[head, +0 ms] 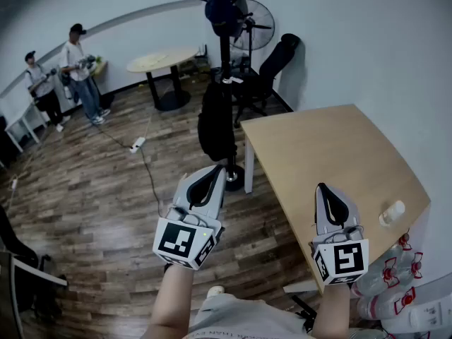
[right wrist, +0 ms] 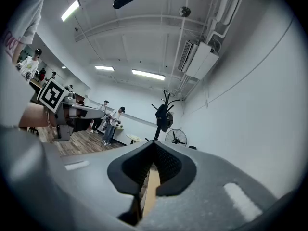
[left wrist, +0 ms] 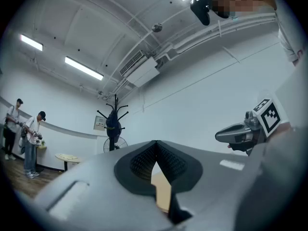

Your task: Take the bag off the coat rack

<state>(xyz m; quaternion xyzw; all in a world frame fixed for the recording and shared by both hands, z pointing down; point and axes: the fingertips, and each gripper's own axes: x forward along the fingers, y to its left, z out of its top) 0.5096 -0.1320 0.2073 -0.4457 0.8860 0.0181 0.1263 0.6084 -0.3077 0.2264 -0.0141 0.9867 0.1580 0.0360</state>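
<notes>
My left tongs were shut, empty; right tongs too. Black cloth bag hung on tall black coat rack, well apart.

Head view: coat rack top runs into the upper edge; its foot is partly covered by the left claw. Which hook carries the black bag is too small to tell. Bottles are cut by the lower right edge.
</notes>
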